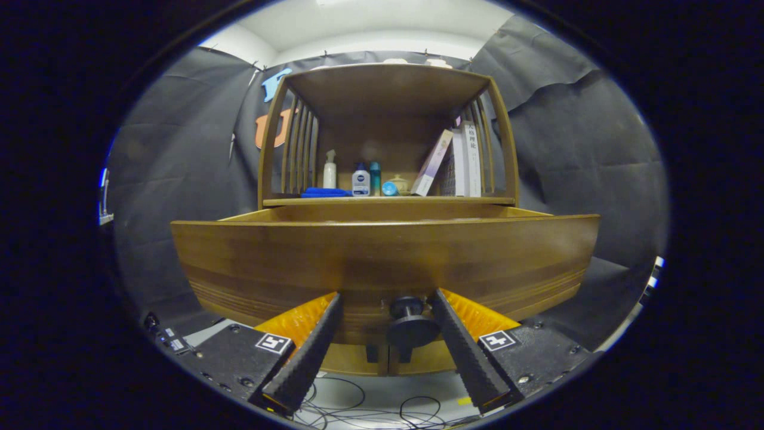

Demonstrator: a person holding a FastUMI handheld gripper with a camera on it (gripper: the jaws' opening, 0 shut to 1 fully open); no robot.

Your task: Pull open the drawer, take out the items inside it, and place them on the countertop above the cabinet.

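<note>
Tongs [388,310] spread wide, the knob [409,322] loose between them, face the wooden drawer [382,257] already drawn out below the counter [388,201]; next likely comes lifting over its front to reach inside.

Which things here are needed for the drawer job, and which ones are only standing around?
For the job:
- drawer, pulled out
- knob, between the open fingers, untouched
- gripper
- countertop above the drawer

Just lying about:
- blue cloth
- bottles
- books
- cables on the floor

The drawer's contents are hidden.
</note>
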